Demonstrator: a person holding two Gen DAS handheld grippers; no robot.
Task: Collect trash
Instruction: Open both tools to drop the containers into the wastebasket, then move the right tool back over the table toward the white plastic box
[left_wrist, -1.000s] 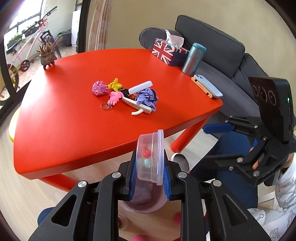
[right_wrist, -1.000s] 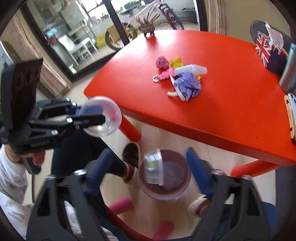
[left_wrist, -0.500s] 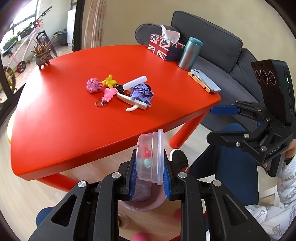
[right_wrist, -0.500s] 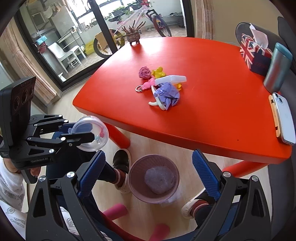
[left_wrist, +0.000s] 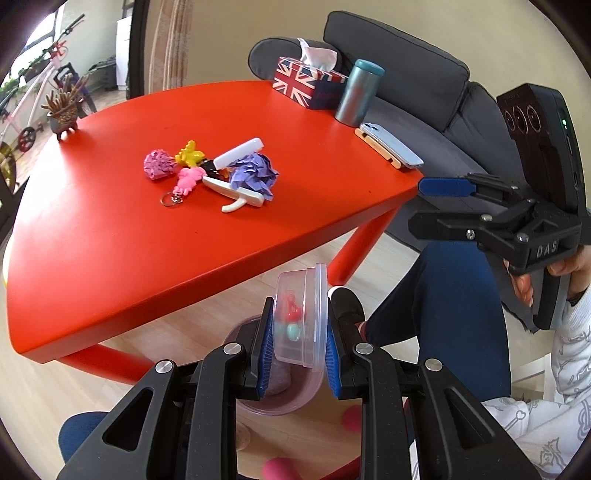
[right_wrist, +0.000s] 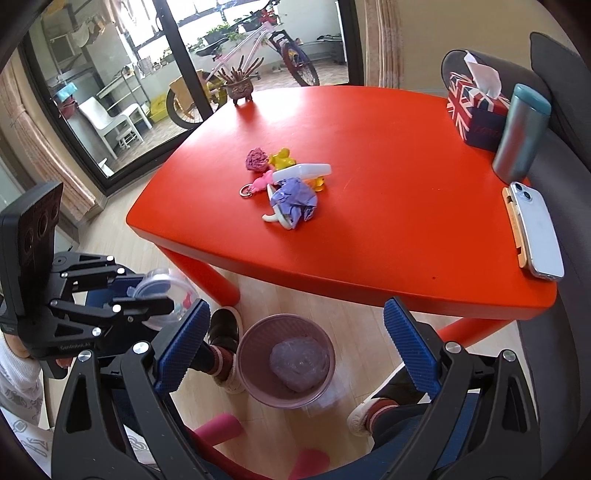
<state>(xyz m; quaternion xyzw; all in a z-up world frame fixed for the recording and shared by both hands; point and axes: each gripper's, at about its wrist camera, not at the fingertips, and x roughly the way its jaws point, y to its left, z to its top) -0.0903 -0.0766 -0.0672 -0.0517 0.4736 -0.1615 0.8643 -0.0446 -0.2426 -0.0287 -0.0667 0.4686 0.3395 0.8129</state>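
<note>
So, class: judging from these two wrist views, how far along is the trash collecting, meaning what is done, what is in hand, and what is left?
Done: one crumpled wad lies in the pink bin on the floor. In hand: the left gripper is shut on a clear lidded tub above the bin; the right gripper is open and empty. Left: the purple paper ball and pink paper ball sit among the trinkets on the red table.

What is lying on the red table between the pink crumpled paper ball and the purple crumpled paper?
A yellow toy, a pink keychain and a white flat case, best seen in the right wrist view.
</note>
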